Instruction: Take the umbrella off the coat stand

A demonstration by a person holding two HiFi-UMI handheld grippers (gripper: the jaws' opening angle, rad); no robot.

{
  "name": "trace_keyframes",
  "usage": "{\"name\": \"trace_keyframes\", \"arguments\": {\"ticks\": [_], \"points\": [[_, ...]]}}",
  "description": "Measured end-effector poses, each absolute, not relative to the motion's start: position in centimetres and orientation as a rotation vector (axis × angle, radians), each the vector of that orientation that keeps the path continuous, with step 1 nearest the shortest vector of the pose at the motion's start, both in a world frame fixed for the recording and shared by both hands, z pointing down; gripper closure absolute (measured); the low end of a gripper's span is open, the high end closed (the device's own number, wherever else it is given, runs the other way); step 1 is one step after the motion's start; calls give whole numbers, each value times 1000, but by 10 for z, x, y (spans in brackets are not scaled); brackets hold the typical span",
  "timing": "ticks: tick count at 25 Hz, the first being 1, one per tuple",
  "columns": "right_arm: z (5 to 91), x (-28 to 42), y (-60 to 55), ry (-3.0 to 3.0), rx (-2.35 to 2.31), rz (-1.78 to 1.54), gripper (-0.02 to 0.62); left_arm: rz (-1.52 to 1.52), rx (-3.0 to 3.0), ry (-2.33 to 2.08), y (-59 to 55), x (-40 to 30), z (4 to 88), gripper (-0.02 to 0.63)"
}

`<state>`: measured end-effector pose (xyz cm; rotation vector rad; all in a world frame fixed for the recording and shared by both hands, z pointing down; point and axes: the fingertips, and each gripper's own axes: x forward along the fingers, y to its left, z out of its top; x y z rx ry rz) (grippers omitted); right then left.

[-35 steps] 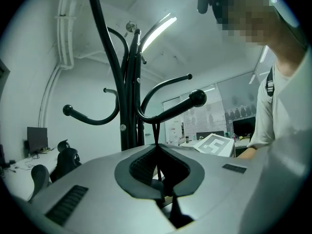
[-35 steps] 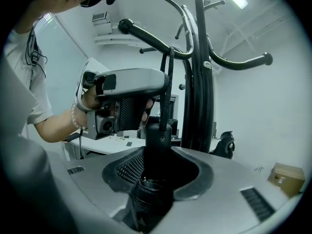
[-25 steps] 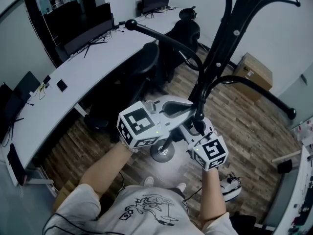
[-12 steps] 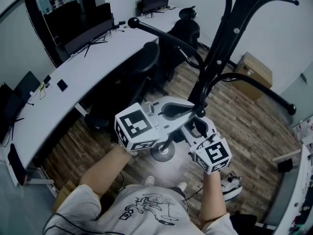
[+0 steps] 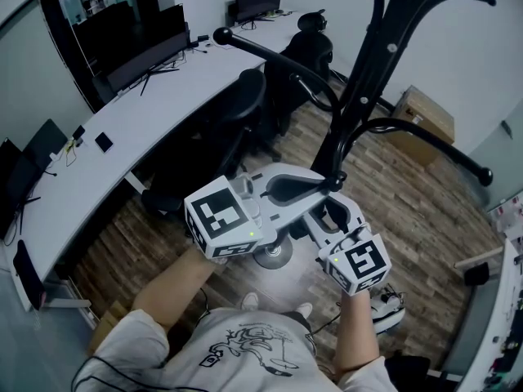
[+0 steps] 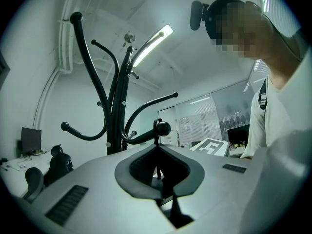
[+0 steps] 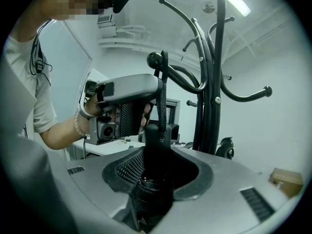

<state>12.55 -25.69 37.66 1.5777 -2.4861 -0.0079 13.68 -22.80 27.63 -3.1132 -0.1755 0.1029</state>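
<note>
Right, head view: left gripper [image 5: 328, 184] and right gripper [image 5: 329, 216] crowd together against the stand [image 5: 360, 96]. Left gripper view: its tips pinch the strap [image 6: 156, 135] just under the hook [image 6: 162, 128] end. Right gripper view: jaws clenched round the umbrella [image 7: 158, 136] handle hanging below. I'd lift the loop clear over the hook end before drawing away.

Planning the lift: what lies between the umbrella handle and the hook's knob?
The black strap, looped over the knob, in the right gripper view.
</note>
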Motion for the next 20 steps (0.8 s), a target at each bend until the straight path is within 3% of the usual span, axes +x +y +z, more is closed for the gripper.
{"name": "trace_keyframes", "arguments": {"ticks": [20], "points": [[368, 117, -239, -2484, 1563, -29, 431, 153, -3038, -242, -202, 128, 268, 581]]}}
